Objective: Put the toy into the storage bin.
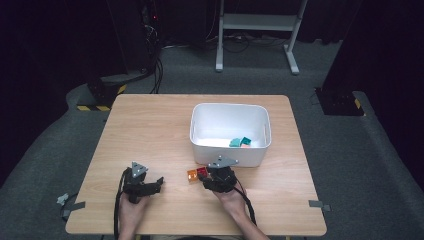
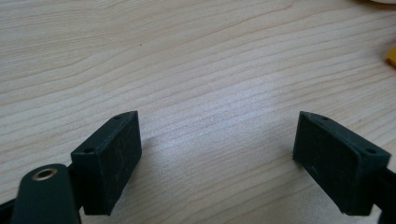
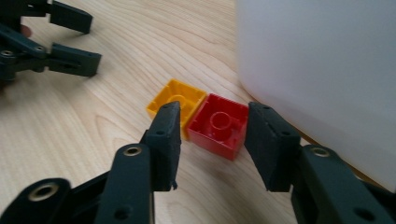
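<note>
**Right gripper straddles the red block beside the white bin**

The red block (image 3: 219, 126) lies hollow side up on the table (image 1: 150, 130), just in front of the white bin (image 1: 230, 132) and close to its near wall. The right gripper (image 3: 212, 140) has its two jaws on either side of this block; there is a gap on each side, so the pads are not pressing on it and the jaws stand partly open. An orange block (image 3: 177, 100), also hollow side up, touches the red block on the side away from the bin. In the high view the right hand (image 1: 232, 197) reaches towards the bin's near wall, gripper tilted down at the blocks. The left gripper (image 1: 159, 183) rests low on the table, well to the left of the bin, jaws wide apart with only bare wood between them
</note>
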Available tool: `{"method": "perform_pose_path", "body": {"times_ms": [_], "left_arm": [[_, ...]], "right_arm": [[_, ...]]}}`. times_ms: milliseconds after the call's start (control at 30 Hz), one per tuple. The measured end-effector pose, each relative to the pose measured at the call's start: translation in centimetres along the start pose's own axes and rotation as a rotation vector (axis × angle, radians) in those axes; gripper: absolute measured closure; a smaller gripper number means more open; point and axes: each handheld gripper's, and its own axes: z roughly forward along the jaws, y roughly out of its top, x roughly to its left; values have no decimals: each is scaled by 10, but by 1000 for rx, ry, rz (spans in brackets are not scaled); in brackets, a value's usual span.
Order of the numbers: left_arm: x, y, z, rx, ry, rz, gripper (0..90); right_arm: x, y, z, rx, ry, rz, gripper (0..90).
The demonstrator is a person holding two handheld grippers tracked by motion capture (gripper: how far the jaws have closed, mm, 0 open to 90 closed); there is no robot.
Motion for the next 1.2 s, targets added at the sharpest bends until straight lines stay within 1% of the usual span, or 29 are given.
{"method": "perform_pose_path", "body": {"times_ms": [133,267,300,467,500,667,833,1067,1200], "left_arm": [[0,0,0,0,0,0,155],[0,0,0,0,0,0,155],[0,0,0,0,0,0,155],[0,0,0,0,0,0,154],[0,0,0,0,0,0,155],[0,0,0,0,0,0,155],[0,0,0,0,0,-1,154],[0,0,0,0,0,0,155],[0,0,0,0,0,0,155]], "right_arm": [[-4,-1,3,13,-15,21,606],[-6,-1,5,11,-21,24,633],[-6,-1,5,15,-25,32,638],[-8,0,6,13,-35,28,655],[-8,1,7,20,-42,36,662],[-9,0,9,28,-56,32,677],[-10,-1,10,33,-60,21,703],[-11,-4,11,44,-61,34,741],[-11,-5,9,46,-62,28,769]]}}
